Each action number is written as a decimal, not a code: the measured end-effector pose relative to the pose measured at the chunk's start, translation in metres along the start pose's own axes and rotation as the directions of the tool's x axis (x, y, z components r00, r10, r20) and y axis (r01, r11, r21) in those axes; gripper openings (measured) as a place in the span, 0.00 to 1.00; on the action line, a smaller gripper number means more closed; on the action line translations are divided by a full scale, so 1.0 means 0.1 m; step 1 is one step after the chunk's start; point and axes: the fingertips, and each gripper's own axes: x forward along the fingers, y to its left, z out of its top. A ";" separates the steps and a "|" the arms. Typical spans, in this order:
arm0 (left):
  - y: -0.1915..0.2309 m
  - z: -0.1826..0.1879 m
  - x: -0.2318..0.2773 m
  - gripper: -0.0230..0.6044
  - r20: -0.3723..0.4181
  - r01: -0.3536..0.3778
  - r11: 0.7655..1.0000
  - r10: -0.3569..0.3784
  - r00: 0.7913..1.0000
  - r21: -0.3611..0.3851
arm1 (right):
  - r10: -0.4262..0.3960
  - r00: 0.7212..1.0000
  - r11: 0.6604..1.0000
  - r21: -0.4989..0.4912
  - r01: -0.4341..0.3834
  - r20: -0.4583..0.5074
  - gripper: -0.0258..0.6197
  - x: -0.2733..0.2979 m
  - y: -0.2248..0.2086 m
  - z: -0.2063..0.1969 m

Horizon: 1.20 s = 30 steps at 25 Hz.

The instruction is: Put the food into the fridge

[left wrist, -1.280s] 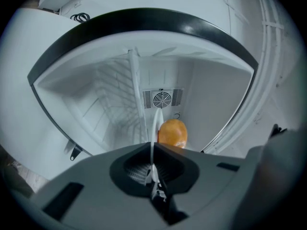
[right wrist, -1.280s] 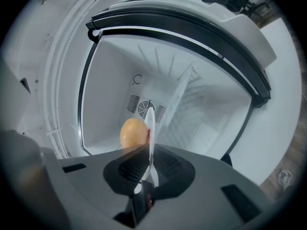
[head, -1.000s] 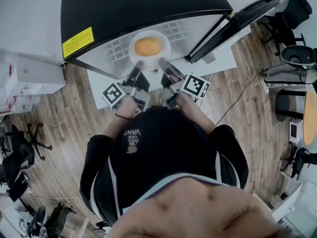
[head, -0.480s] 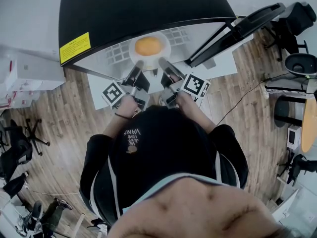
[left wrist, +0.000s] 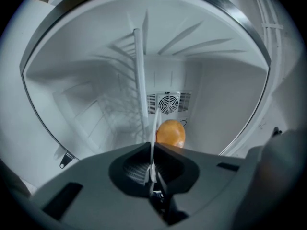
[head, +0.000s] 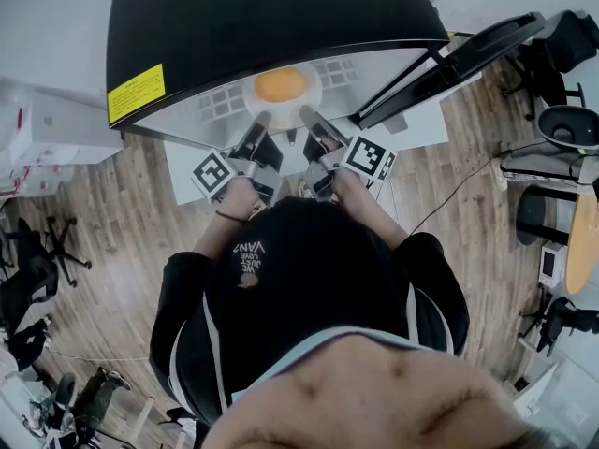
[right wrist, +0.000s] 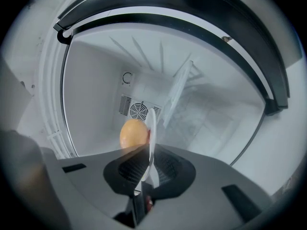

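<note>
Step in hand: the person is feeding a white plate with an orange on it into the open fridge, so the loading looks well along but not finished.
Where the food is: the orange is sitting in the middle of the plate, just inside the fridge mouth and over the wire shelf. Whether the plate is resting on the shelf cannot be told.
Left gripper: its jaws are pressing together on the near rim of the plate, which is showing as a thin white edge between them in the left gripper view.
Right gripper: it is nearly closed and pinching the same rim just beside the left one, with the orange showing past the plate edge in its own view.
Next move, as a judgement: the plate is probably needing to go deeper toward the fan vent and stay level so the orange is not rolling. After that it is needing to settle on the shelf before either gripper lets go.
Risk: the door is standing open at the right, clear of both arms.
</note>
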 end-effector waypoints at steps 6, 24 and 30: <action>-0.02 0.01 0.05 0.08 0.006 0.005 1.000 -0.004 1.000 -0.010 | 0.006 1.000 1.000 0.003 -0.006 -0.002 0.08 0.02 0.00 0.07; -0.07 0.06 0.17 0.08 0.017 0.038 0.999 -0.038 0.999 -0.026 | -0.021 1.000 1.000 0.003 0.021 0.003 0.09 0.08 -0.07 0.17; -0.09 0.05 0.18 0.08 0.016 0.048 0.998 -0.048 0.999 -0.028 | 0.013 1.000 1.000 -0.009 -0.013 0.013 0.10 0.11 -0.01 0.20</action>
